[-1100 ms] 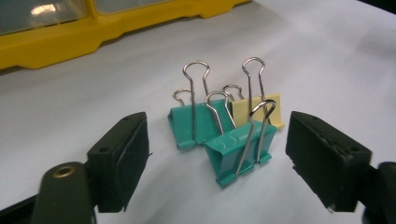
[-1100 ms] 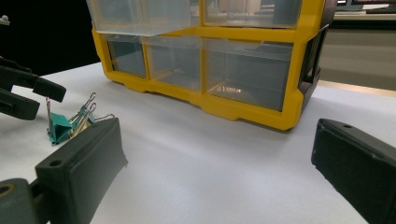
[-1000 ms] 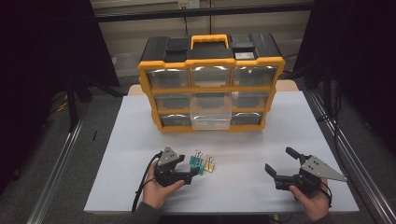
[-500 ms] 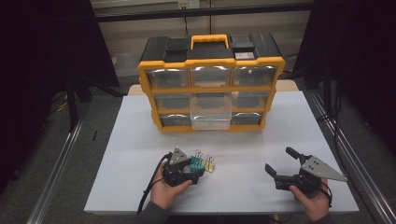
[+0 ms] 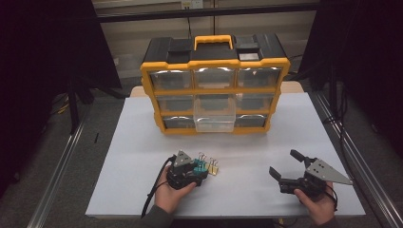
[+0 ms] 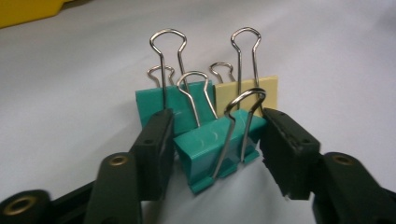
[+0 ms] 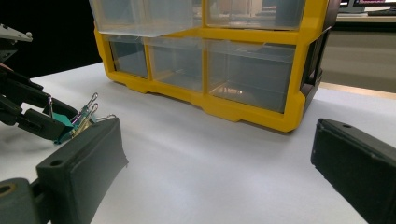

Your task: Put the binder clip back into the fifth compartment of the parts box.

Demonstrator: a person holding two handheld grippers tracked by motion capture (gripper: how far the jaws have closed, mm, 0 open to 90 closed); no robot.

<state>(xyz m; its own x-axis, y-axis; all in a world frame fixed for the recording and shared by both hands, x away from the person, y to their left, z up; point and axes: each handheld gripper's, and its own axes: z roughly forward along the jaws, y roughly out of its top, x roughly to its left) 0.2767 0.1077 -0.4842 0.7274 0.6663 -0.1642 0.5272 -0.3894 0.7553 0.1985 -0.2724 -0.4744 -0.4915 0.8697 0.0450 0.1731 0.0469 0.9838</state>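
At the near edge of the white surface (image 5: 142, 156), the left tongs (image 6: 215, 140) straddle the nearest teal metal binder clip (image 6: 210, 149), jaws partly open with one on each side of it; whether either jaw touches it cannot be told. The likely step is a pick-up: squeezing squarely across the clip's folded body, clear of its wire handles, should keep it from twisting free or dragging the second teal clip (image 6: 173, 100) and the cream-yellow clip (image 6: 268, 88) just behind. The right tongs (image 5: 286, 166), beside the clips, gape wide and empty. Beyond the clips stands the yellow-and-black plastic drawer organiser (image 5: 214, 90), its clear middle drawer (image 5: 215, 118) pulled out.
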